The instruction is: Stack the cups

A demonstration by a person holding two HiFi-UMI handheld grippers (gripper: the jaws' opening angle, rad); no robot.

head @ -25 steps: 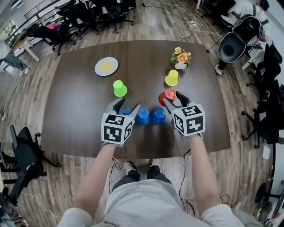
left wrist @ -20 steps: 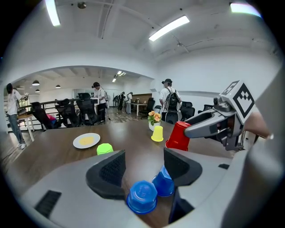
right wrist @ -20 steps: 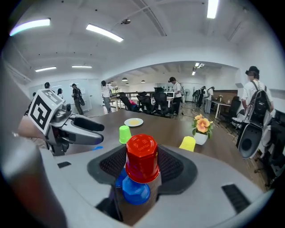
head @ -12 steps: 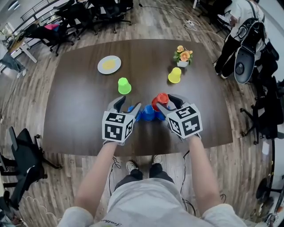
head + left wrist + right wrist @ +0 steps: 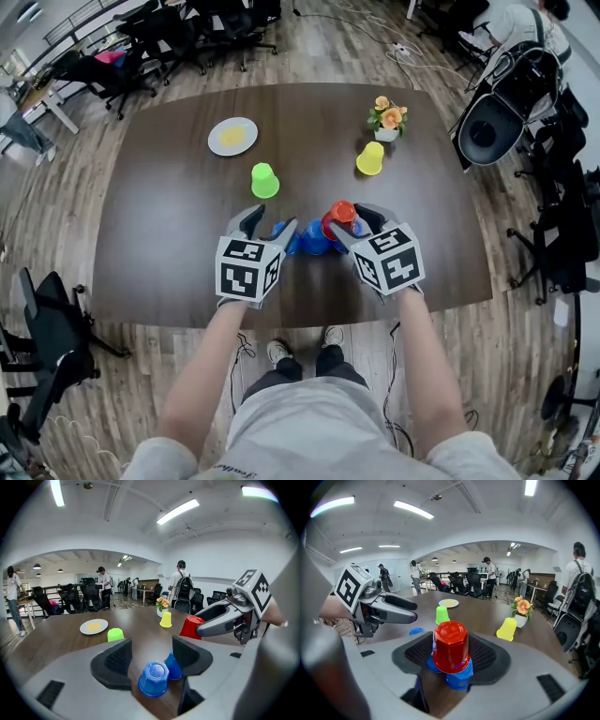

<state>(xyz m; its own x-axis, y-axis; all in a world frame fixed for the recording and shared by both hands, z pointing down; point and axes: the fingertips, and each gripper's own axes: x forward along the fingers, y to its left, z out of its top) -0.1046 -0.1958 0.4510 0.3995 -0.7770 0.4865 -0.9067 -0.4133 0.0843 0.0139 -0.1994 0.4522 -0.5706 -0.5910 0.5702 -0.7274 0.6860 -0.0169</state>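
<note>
Finds the red faceted plastic cup, inverted, clamped between the ribbed fingers of the right gripper. Places it directly above two blue cups on the dark wooden tabletop; cannot tell whether it touches them.

Notes the left gripper with fingers spread wide, gripping nothing. Records one inverted blue plastic cup standing between them untouched, and a second blue plastic cup just beside it, partly behind one finger.

Logs a green plastic cup and a yellow plastic cup farther out, well apart, both inverted.

Judges the cups light, smooth and thin-walled: stiffest near the closed base, likely to flex or squirt free under a hard squeeze near the open rim. Recommends a hold across the tapered side wall, upper half, with modest pressure. Warns of the lower cup sliding or tipping under an off-centre descent.
</note>
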